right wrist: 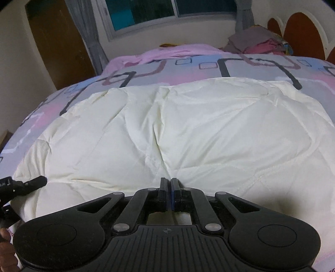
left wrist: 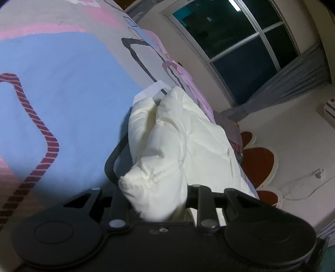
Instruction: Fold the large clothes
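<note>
Dim indoor light, soft fisheye-warped edges

Ahead of my fingers a bed under a pink, blue and grey patterned cover (right wrist: 188, 69) meets a cream wall (right wrist: 188, 31) with a dark, white-framed window (right wrist: 146, 12), grey curtains (right wrist: 88, 31) and a brown wooden door (right wrist: 58, 41).

Left gripper (left wrist: 155, 167) jaws clamped; right gripper (right wrist: 168, 184) jaws closed, angled down.

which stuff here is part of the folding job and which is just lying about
Part of the job: white quilt; left tool, closed on a bunched corner of it; right tool, shut at its near edge.

Just lying about: patterned bedspread; pile of clothes by the headboard; window.
</note>
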`<state>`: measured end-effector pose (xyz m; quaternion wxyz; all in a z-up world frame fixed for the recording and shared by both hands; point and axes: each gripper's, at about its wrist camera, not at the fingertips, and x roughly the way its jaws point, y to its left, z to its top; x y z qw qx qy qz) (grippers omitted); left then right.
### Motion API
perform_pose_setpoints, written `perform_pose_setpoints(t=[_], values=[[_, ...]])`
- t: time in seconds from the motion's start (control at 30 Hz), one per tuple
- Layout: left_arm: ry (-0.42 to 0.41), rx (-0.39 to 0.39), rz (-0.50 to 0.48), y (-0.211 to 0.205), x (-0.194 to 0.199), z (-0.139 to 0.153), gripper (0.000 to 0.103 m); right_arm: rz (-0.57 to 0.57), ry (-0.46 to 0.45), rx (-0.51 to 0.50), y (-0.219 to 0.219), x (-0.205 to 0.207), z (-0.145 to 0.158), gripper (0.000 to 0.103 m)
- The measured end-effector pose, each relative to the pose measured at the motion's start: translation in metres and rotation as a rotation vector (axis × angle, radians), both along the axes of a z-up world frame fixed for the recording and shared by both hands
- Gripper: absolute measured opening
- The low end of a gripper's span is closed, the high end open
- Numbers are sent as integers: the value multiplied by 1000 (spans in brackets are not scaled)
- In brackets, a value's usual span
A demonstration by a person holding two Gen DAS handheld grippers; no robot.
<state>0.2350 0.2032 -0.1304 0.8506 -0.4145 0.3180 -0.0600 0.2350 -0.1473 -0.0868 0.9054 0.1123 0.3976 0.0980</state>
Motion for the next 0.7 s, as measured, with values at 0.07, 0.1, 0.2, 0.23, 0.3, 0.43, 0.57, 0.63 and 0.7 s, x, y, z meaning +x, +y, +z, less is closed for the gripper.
perform_pose_setpoints(t=[0.07,0.1,0.2,0.23,0.3,0.43,0.57,0.63,0.7], values=[[12,-9,-7,3,2,-2,31,-9,-20,28,-2,-7,8,5],[17,-17,-7,5,2,-3,31,-13,-28,24,-2,-11,12,5],[12,-8,-19,5,3,-3,31,-13,-29,25,-1,-20,16,5],[8,1,-21,4,2,-2,30,-10,-24,15,2,-20,15,5],[5,13,-24,3,2,0,29,-17,18,1,5,-15,6,5],[-14,62,-29,-3,1,10,26,-25,52,14,5,-5,-9,4],[-50,113,-34,-11,-4,26,23,-31,73,58,-4,-1,-17,4],[-90,158,-44,-19,-7,39,23,-20,73,64,-7,0,-19,4],[-135,209,-59,-31,-11,55,23,-9,74,82,-12,0,-21,4]])
